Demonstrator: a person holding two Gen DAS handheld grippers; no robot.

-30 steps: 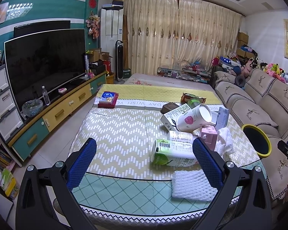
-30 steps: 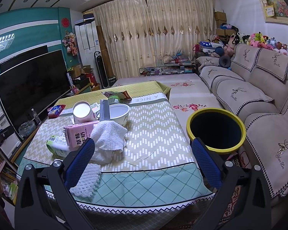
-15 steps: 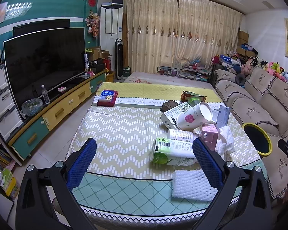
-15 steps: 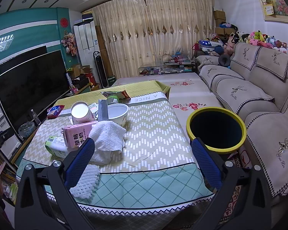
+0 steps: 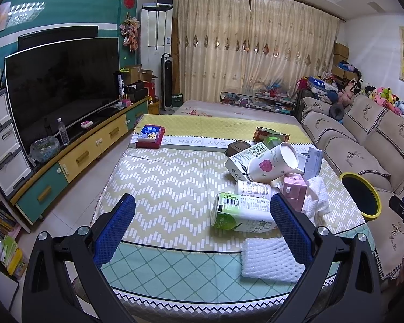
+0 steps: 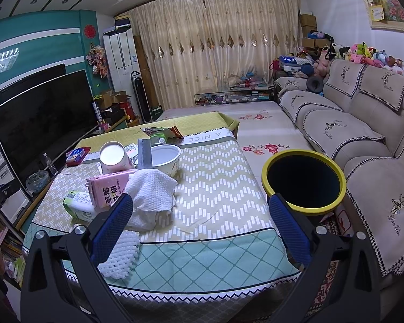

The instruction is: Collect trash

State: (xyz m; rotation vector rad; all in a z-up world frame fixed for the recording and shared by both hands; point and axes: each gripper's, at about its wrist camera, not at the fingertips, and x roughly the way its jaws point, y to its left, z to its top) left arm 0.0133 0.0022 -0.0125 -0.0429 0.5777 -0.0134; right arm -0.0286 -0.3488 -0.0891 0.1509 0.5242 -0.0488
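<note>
just beyond the right tool (image 6: 200,226), crumpled tissue (image 6: 152,195)

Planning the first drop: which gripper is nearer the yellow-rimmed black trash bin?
Right. The right gripper has the yellow-rimmed black trash bin just beyond its right finger; the left gripper sees it far off to the right, past the litter.

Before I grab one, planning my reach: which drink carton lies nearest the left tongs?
The green-and-white carton lying on its side; the pink carton sits farther back.
</note>
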